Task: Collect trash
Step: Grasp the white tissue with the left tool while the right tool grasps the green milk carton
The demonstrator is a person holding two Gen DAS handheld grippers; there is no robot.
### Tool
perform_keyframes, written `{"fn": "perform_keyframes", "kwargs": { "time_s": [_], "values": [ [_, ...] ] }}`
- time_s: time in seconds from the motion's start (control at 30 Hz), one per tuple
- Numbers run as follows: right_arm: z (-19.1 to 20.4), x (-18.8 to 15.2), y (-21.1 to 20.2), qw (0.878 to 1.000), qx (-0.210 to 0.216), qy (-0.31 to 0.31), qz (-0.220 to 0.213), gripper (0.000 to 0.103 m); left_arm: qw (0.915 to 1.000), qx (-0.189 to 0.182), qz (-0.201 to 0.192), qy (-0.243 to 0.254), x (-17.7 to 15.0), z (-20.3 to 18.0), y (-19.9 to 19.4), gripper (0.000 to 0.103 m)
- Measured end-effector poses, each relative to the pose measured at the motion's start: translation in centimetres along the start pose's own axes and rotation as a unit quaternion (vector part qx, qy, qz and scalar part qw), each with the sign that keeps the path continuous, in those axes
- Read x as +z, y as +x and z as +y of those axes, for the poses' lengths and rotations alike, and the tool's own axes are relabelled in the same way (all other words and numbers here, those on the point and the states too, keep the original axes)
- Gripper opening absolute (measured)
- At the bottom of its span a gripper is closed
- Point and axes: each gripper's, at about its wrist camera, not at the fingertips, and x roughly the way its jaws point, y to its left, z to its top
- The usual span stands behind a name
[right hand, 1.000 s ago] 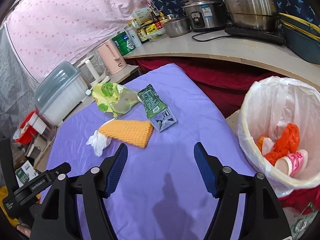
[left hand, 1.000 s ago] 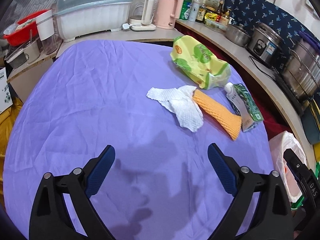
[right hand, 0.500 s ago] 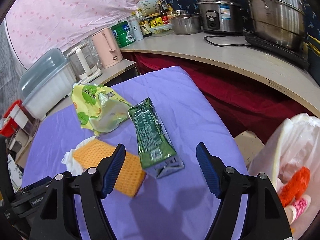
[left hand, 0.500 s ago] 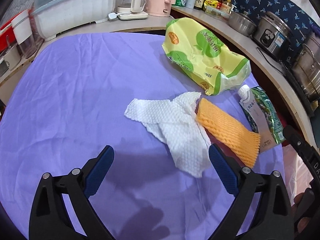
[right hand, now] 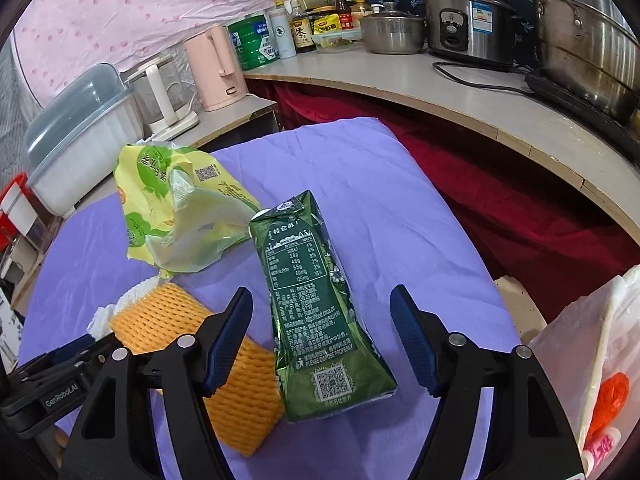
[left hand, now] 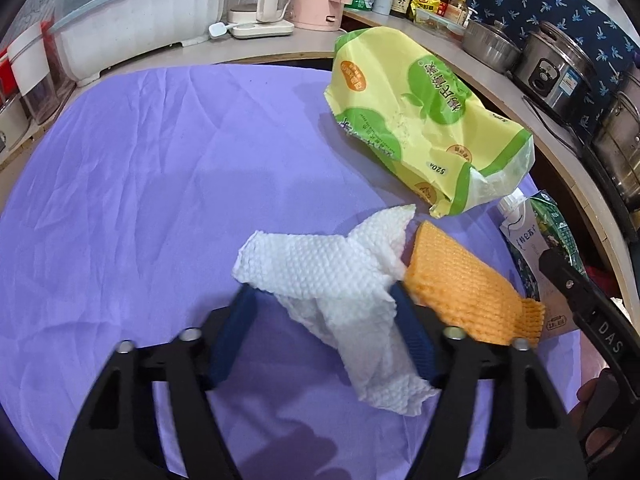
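Left tongs (left hand: 320,332) closing around the paper towel (left hand: 336,280) on the purple worktop (left hand: 160,180); pads not yet pressing. Right tongs (right hand: 322,336) closing, straddling the green carton (right hand: 316,300), untouched. Risk: the towel lies against the orange foam net (left hand: 464,284), which may drag along.

A purple cloth (left hand: 160,184) covers the table. On the counter behind stand a lidded white dish rack (left hand: 132,20), a pink kettle (right hand: 218,68), a green tin (right hand: 252,42), sauce bottles (right hand: 302,26), a rice cooker (right hand: 464,20) and a large steel pot (right hand: 584,40).
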Motion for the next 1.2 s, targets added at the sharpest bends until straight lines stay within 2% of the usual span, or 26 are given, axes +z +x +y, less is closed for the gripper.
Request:
{"fn": "perform_keyframes", "kwargs": {
  "time_s": [0.03,0.07,0.1,0.2,0.3,0.7,0.93,1.2],
  "values": [
    [-0.1,-0.1,0.2,1.000,0.003,0.002,0.004,0.057,1.0000,0.000,0.000,0.005,0.1,-0.1,0.1,0.050],
    [-0.1,-0.2,0.3,1.000,0.004,0.004,0.007,0.047,1.0000,-0.002,-0.001,0.009,0.1,-0.2,0.1,0.040],
    [-0.2,-0.3,0.4,1.000,0.009,0.006,0.012,0.042,0.9999,-0.007,0.001,0.011,0.1,-0.3,0.1,0.030],
    [-0.5,-0.7,0.1,1.000,0.013,0.015,0.012,0.042,0.9998,-0.018,0.008,0.007,0.0,-0.3,-0.1,0.018],
    [-0.6,-1.3,-0.7,1.000,0.018,0.020,0.012,0.042,0.9997,-0.020,0.010,0.004,-0.3,-0.3,-0.6,0.012],
    [-1.4,-3.8,-7.5,0.998,0.046,0.052,-0.011,0.041,0.9996,-0.026,-0.013,0.001,-2.4,-0.1,-6.3,0.010],
    [-2.5,-7.7,-11.6,0.996,0.054,0.072,-0.008,0.041,0.9992,-0.031,-0.023,0.010,-5.1,0.5,-10.3,0.010],
    [-3.4,-13.6,-15.6,0.994,0.062,0.084,0.020,0.040,0.9980,-0.043,-0.016,0.044,-9.5,-0.5,-13.6,0.010]
  ]
}}
